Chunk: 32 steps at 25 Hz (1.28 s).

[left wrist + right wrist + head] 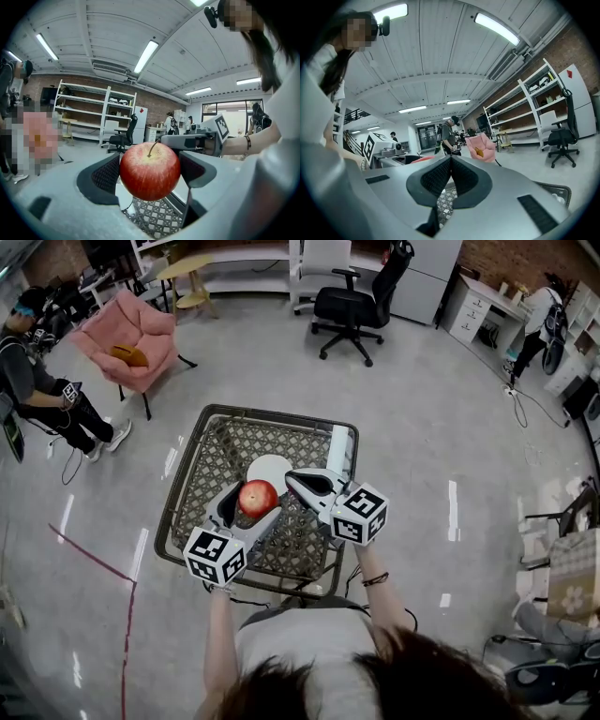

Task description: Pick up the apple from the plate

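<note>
Left tongs [253, 506]: clamped on the apple [259, 496], one pad against each flank.
Right tongs [294, 481]: jaws pressed together with nothing between them, hanging just right of the apple.
Apple: stem up in the left tongs, over the near half of the bench [184, 479], apparently clear of the plate [273, 467].
Plate: bare, around the middle of the bench, just beyond the apple.
Progress: grasp and lift look done; at most, the apple remains to be carried well clear.
</note>
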Each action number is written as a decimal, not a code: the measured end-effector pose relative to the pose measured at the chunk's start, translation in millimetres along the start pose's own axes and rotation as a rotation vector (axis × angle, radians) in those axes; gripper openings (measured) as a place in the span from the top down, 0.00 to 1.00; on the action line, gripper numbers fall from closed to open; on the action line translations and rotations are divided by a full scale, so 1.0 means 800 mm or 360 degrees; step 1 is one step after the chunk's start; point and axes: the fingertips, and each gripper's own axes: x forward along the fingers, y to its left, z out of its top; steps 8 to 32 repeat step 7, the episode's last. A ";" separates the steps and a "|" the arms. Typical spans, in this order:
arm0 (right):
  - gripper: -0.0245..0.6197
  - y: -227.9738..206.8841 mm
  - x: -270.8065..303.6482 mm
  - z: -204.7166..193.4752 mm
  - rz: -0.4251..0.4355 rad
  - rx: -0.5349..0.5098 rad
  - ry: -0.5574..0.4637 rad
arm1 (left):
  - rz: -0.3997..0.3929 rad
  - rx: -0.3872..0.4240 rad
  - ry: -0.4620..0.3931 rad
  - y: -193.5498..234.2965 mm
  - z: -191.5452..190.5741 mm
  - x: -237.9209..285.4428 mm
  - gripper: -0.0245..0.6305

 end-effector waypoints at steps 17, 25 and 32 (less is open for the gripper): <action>0.95 -0.003 -0.004 -0.005 0.0000 0.0008 0.0003 | 0.0005 -0.0006 0.0006 -0.001 -0.005 0.001 0.35; 0.95 -0.003 -0.004 -0.005 0.0000 0.0008 0.0003 | 0.0005 -0.0006 0.0006 -0.001 -0.005 0.001 0.35; 0.95 -0.003 -0.004 -0.005 0.0000 0.0008 0.0003 | 0.0005 -0.0006 0.0006 -0.001 -0.005 0.001 0.35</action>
